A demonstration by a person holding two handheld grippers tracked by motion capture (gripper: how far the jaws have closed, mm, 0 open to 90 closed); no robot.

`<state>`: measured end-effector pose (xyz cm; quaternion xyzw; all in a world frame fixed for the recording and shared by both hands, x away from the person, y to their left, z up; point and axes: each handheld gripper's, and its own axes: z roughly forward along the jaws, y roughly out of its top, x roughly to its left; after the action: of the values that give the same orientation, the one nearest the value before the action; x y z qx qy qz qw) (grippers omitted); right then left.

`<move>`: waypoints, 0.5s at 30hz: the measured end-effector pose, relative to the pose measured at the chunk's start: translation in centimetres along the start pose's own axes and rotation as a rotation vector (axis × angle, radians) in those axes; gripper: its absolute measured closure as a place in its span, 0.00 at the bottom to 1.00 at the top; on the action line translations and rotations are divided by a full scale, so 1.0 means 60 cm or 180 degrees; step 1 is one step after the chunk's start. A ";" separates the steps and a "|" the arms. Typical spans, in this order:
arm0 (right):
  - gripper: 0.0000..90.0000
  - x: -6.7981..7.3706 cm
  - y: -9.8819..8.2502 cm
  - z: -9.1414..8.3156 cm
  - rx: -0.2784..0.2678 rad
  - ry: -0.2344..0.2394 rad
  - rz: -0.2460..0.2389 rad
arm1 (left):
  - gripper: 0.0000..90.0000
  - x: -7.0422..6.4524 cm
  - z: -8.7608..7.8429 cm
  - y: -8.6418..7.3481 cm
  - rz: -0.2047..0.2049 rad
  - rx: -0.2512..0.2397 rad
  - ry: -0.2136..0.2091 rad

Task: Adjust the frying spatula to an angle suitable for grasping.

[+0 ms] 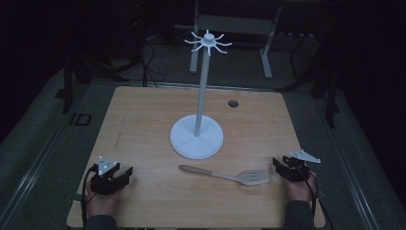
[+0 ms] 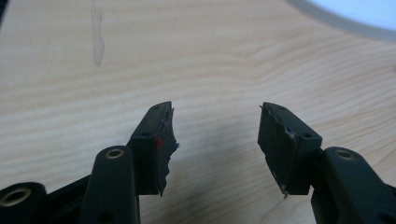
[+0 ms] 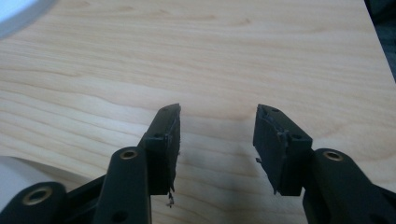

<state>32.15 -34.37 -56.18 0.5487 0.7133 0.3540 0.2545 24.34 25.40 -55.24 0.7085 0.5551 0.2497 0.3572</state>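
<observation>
Left hand-held gripper (image 1: 125, 171): rests low on the worktop (image 1: 143, 115) near its front left corner, in the person's left hand (image 1: 99, 203); a grey three-cornered plate sits on top of it. In the left gripper view (image 2: 215, 126) its two black jaws stand apart with bare wood grain between them; nothing is clamped.
Right hand-held gripper (image 1: 278, 164): near the front right corner of the worktop, in the person's right hand (image 1: 299, 188), its jaws turned toward the spatula's head. In the right gripper view (image 3: 218, 125) the jaws stand apart, with only wood between them.
Gripper pads: the inner faces of the black jaws look frayed and ragged along their edges in both gripper views.
Spatula (image 1: 225, 174): lies flat on the worktop between the two hand-held grippers, in front of the stand's base. Its wooden handle points left toward the left hand-held gripper, well apart from it; its pale slotted head points right and lies just beside the right hand-held gripper. Whether the jaws touch the head cannot be told.
Stand (image 1: 201, 91): white, upright near the middle of the worktop, on a round flat base (image 1: 184, 139) with a thin pole. A ring of short curved hooks (image 1: 208, 43) spreads out at the top; nothing hangs from them.
Stand base in gripper views: its rim shows at the upper right corner of the left gripper view (image 2: 355, 16) and the upper left corner of the right gripper view (image 3: 18, 14).
Worktop: light wood with rounded corners, with a small dark round hole (image 1: 233, 103) behind and to the right of the stand.
Surroundings: dark room, grey floor, and a metal frame (image 1: 239, 24) beyond the worktop's far edge.
</observation>
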 end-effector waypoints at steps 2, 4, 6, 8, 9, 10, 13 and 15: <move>0.55 0.006 0.003 -0.005 -0.0037 0.0022 -0.0038 | 0.52 -0.002 -0.002 0.000 0.0020 -0.0019 -0.0009; 0.55 0.012 0.007 -0.011 -0.0063 0.0065 -0.0079 | 0.52 -0.002 -0.005 0.000 0.0029 -0.0064 -0.0028; 0.54 0.019 0.012 -0.021 -0.0101 0.0095 -0.0145 | 0.52 -0.003 -0.008 -0.002 0.0029 -0.0103 -0.0043; 0.54 0.025 0.020 -0.031 -0.0158 0.0104 -0.0203 | 0.52 -0.003 -0.011 -0.003 0.0022 -0.0144 -0.0076; 0.54 0.027 0.025 -0.037 -0.0184 0.0131 -0.0217 | 0.52 -0.003 -0.012 -0.003 0.0020 -0.0146 -0.0078; 0.54 0.030 0.030 -0.042 -0.0214 0.0155 -0.0235 | 0.52 -0.004 -0.011 -0.003 0.0012 -0.0139 -0.0085; 0.55 0.041 0.044 -0.055 -0.0276 0.0238 -0.0309 | 0.52 -0.004 -0.010 -0.003 0.0005 -0.0106 -0.0111; 0.56 0.047 0.051 -0.063 -0.0310 0.0283 -0.0364 | 0.53 -0.005 -0.010 -0.003 -0.0001 -0.0093 -0.0137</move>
<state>30.39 -32.04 -51.39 0.4778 0.7360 0.3972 0.2688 23.74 25.28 -55.00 0.7083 0.5436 0.2424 0.3794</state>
